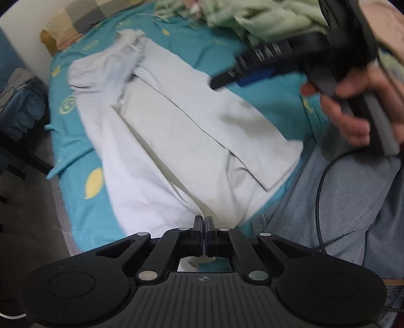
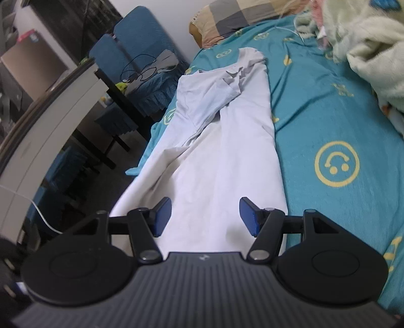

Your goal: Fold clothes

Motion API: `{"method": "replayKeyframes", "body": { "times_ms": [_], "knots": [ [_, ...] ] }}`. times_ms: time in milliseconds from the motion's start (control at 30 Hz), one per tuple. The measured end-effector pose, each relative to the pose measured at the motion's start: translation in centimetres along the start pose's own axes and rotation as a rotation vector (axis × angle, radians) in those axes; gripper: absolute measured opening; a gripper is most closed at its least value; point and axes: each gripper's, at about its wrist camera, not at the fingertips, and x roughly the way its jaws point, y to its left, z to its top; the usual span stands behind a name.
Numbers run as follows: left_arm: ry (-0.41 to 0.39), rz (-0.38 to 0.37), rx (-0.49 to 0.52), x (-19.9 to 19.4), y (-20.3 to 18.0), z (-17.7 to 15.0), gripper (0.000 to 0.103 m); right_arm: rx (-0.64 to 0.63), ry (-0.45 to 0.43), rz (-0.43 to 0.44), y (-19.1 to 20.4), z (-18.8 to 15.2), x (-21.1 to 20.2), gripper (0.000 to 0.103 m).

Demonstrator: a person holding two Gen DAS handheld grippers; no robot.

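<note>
- Left tongs (image 1: 204, 227): bottom centre of the left wrist view, jaws clenched flush together. Nothing visibly pinched between them; they sit right over the near hem of the white garment (image 1: 192, 141).
- Right tongs (image 2: 204, 217): lower centre of the right wrist view, released, blue pads (image 2: 161, 217) spread wide, no cloth between them. They hover above the near end of the garment (image 2: 222, 151); can't tell if they touch it.
- In the left wrist view the right tongs (image 1: 224, 80) show blurred at upper right, above the garment's right edge, held by a hand (image 1: 353, 106); a dark cable (image 1: 320, 201) drops from it across a leg in light denim (image 1: 341, 201) at lower right.
- Garment: white, long, lying flat along the bed, side panels folded in towards the middle, seams running lengthwise. Far end bunched and creased, upper left of the left wrist view, top centre of the right wrist view.
- Bed sheet (image 2: 328, 113): teal with yellow smiley prints, under the garment on all sides.
- Pale green fleece blanket (image 1: 265, 20): heaped at top right in both views, well apart from the garment.
- Checked pillow (image 2: 227, 17): top centre of the right wrist view, beyond the garment's far end.
- Blue chair (image 2: 136, 50) and dark table leg off the bed's edge, upper left of the right wrist view.
</note>
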Motion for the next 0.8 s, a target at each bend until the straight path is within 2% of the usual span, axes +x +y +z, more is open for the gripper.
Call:
{"method": "replayKeyframes", "body": {
  "times_ms": [100, 267, 333, 433, 700, 733, 767, 800],
  "knots": [
    [0.012, -0.011, 0.006, 1.9, -1.2, -0.4, 0.001, 0.068, 0.017, 0.061, -1.1, 0.0, -0.1, 0.064],
    [-0.037, -0.029, -0.055, 1.5, -0.2, -1.0, 0.001, 0.184, 0.031, 0.158, -1.4, 1.6, 1.8, 0.061],
    [-0.059, -0.038, -0.078, 1.0, 0.1, -1.1, 0.001, 0.225, 0.048, 0.182, -1.0, 3.2, 4.0, 0.052],
    [-0.084, -0.043, -0.093, 0.6, 0.2, -1.5, 0.001, 0.247, 0.075, 0.191, -0.4, 4.4, 7.7, 0.048],
    [-0.15, -0.121, -0.201, -0.1, 1.9, -2.4, 0.001, 0.251, 0.152, 0.176, 1.2, 5.7, 17.9, 0.047],
    [-0.155, -0.134, -0.213, -0.2, 2.2, -2.5, 0.001, 0.251, 0.161, 0.174, 1.4, 5.8, 19.2, 0.04],
    [-0.158, -0.145, -0.222, -0.1, 2.4, -2.4, 0.001, 0.252, 0.171, 0.172, 1.6, 6.0, 20.5, 0.022],
    [-0.16, -0.154, -0.23, -0.1, 2.6, -2.4, 0.001, 0.252, 0.18, 0.17, 1.8, 6.1, 21.8, 0.012]
  ]
}}
